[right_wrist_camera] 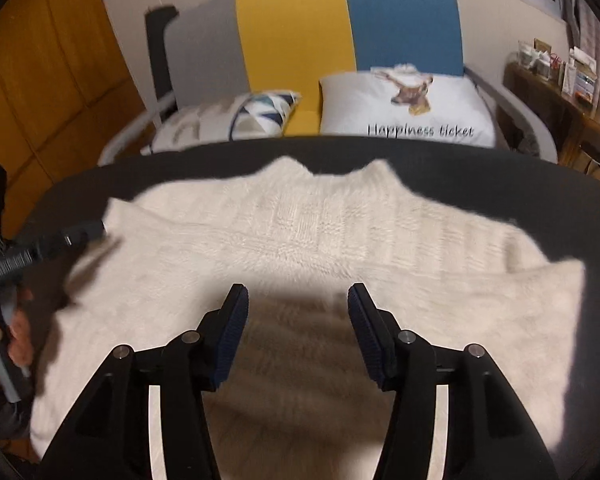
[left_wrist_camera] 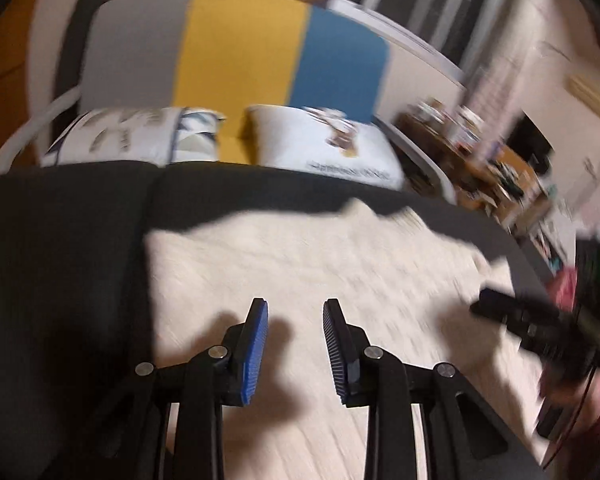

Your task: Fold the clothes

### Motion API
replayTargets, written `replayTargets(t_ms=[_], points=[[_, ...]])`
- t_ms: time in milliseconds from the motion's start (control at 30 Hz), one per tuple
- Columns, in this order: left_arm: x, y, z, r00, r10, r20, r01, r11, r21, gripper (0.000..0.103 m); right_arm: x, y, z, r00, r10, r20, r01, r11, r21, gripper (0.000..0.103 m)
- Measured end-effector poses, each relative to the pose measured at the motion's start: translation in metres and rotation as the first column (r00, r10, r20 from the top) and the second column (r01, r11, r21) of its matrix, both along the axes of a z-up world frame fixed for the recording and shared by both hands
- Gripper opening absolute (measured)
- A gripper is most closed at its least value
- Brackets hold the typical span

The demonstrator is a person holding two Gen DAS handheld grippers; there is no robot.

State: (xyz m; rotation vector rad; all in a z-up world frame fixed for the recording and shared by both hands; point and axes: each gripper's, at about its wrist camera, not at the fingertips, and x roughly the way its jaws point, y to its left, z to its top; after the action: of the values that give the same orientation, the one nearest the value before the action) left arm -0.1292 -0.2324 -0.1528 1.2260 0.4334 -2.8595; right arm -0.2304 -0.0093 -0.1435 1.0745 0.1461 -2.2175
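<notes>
A cream knitted sweater (right_wrist_camera: 308, 232) lies spread on a black table (right_wrist_camera: 420, 152), its collar toward the far edge. It also shows in the left wrist view (left_wrist_camera: 300, 264), blurred. My left gripper (left_wrist_camera: 295, 308) is open and empty, hovering over the sweater's left part. My right gripper (right_wrist_camera: 298, 294) is open and empty over the sweater's lower middle. The right gripper (left_wrist_camera: 488, 304) shows at the right edge of the left wrist view. The left gripper (right_wrist_camera: 88, 232) shows at the sweater's left edge in the right wrist view.
Beyond the table stands a sofa with grey, yellow and blue back panels (right_wrist_camera: 348, 20) and two printed cushions (right_wrist_camera: 404, 104). A wooden shelf with small items (right_wrist_camera: 556, 72) stands at the right. Orange-brown wooden panels (right_wrist_camera: 40, 60) are at the left.
</notes>
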Motion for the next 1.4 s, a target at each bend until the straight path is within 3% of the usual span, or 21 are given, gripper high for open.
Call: replayTargets(t_ms=[167, 333, 467, 600, 633, 733, 800, 900, 1067, 1167, 1300, 1400], points=[[0.007, 0.023, -0.027, 0.998, -0.023, 0.059, 0.029, 0.994, -0.109, 0.029, 0.017, 0.017, -0.026, 1.000, -0.025, -0.001, 0.025, 0.992, 0.120, 0.060], [0.008, 0.017, -0.008, 0.999, 0.015, 0.051, -0.015, 1.000, 0.009, 0.029, 0.024, 0.025, -0.030, 0.999, -0.046, -0.028, 0.048, 0.996, 0.073, 0.062], [-0.002, 0.063, 0.008, 0.990, -0.138, -0.019, 0.138, 0.990, 0.018, 0.030, 0.025, 0.025, -0.030, 0.999, -0.036, -0.023, 0.037, 0.998, 0.050, 0.069], [-0.016, 0.116, -0.006, 0.962, -0.270, 0.042, 0.271, 0.963, -0.011, 0.030, 0.024, 0.027, -0.035, 1.000, -0.005, -0.008, 0.005, 1.000, 0.023, 0.081], [-0.019, 0.122, -0.013, 0.958, -0.282, 0.060, 0.282, 0.959, -0.006, 0.025, 0.023, 0.023, -0.037, 1.000, 0.011, -0.006, -0.011, 1.000, 0.028, 0.087], [-0.024, 0.120, -0.028, 0.963, -0.261, 0.071, 0.260, 0.965, 0.029, 0.026, 0.032, 0.006, -0.042, 0.998, 0.046, -0.039, -0.040, 0.989, 0.139, 0.096], [-0.019, 0.109, -0.021, 0.970, -0.241, 0.043, 0.238, 0.969, 0.059, 0.027, 0.038, -0.001, -0.043, 0.996, 0.065, -0.057, -0.053, 0.980, 0.190, 0.100], [-0.009, 0.087, -0.007, 0.981, -0.193, -0.009, 0.193, 0.977, 0.094, 0.028, 0.041, 0.005, -0.033, 0.996, 0.062, -0.071, -0.049, 0.983, 0.174, 0.100], [0.010, 0.027, 0.016, 0.996, -0.037, -0.087, 0.043, 0.997, 0.071, 0.029, 0.034, 0.038, -0.001, 0.993, -0.009, -0.114, 0.020, 0.995, 0.100, 0.100], [0.001, -0.007, 0.007, 0.998, 0.054, -0.028, -0.053, 0.998, 0.013, 0.029, 0.012, 0.043, 0.017, 0.994, -0.042, -0.103, 0.043, 0.999, 0.006, 0.100], [-0.012, -0.034, -0.025, 0.986, 0.114, 0.121, -0.110, 0.993, -0.042, 0.029, -0.028, 0.032, 0.000, 0.999, -0.036, 0.031, 0.038, 0.999, -0.037, 0.100], [-0.005, -0.035, -0.024, 0.990, 0.100, 0.099, -0.097, 0.995, -0.036, 0.029, -0.047, 0.034, -0.036, 0.989, -0.109, 0.099, 0.101, 0.992, 0.078, 0.099]])
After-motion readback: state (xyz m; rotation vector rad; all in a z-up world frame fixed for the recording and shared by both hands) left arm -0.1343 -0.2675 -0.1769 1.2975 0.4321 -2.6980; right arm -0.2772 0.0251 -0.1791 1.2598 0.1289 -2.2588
